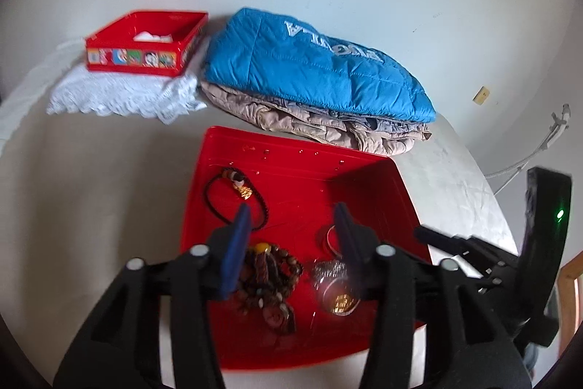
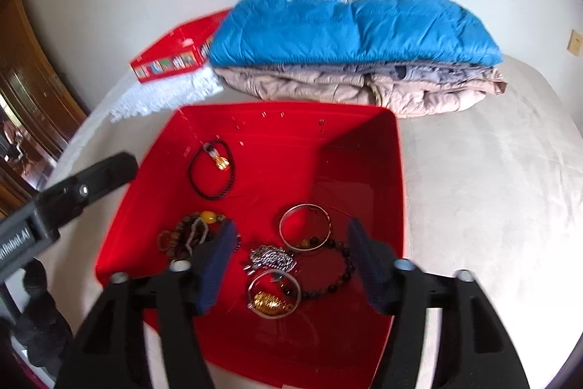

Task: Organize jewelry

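– Nearest?
– The left gripper (image 1: 293,225), fingers spread wide, holding nothing, above the red tray (image 1: 291,170). The right gripper (image 2: 291,243) is likewise released.
– The jewelry?
– In the tray: beaded bracelets (image 1: 269,279), a silver bangle (image 2: 305,225), a black cord bracelet (image 2: 213,172) apart at the back
– Behind?
– Folded jackets (image 2: 353,35)

Both wrist fisheyes looked steeply down from close above the red tray (image 1: 291,163) (image 2: 364,133), which filled each frame's lower centre. The left view faced it from the left, the right view from the right. Both shared the blue jacket (image 1: 309,61) (image 2: 349,24) along the upper frame.
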A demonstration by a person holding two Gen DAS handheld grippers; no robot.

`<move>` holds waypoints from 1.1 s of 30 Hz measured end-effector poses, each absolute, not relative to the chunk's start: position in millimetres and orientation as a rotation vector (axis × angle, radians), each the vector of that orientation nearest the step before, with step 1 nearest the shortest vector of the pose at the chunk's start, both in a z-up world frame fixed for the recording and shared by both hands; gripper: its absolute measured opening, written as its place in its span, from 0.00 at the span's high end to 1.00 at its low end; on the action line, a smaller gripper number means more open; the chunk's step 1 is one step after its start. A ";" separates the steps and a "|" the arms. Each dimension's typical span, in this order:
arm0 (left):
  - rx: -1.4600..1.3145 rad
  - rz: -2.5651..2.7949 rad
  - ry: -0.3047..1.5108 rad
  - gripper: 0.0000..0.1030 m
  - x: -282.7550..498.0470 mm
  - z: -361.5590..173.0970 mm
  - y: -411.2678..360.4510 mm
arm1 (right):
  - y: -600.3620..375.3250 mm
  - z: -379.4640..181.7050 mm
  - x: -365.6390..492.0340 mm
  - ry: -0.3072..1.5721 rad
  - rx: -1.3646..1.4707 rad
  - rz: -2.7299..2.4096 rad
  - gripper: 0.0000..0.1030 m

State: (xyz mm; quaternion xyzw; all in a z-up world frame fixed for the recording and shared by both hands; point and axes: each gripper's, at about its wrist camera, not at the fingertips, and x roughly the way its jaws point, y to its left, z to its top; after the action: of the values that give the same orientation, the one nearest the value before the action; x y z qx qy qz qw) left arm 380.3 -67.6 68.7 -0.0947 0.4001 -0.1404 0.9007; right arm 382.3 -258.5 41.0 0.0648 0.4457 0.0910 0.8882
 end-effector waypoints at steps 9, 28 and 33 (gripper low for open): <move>-0.109 -0.245 0.776 0.14 323.5 76.7 -60.3 | -252.6 55.2 336.9 0.908 0.052 0.136 0.04; -0.043 -0.134 0.854 0.08 296.3 58.5 -42.6 | -259.1 56.8 304.7 0.929 0.077 0.050 0.04; -0.030 -0.114 0.867 0.08 297.3 52.2 -41.9 | -255.6 48.7 305.4 0.965 0.096 0.064 0.04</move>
State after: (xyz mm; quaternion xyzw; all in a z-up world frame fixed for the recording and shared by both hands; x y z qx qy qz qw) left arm 297.3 -41.9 52.2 -0.0145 0.4200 -0.0551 0.9058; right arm 305.4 -255.6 48.7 0.0460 0.4635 0.0308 0.8843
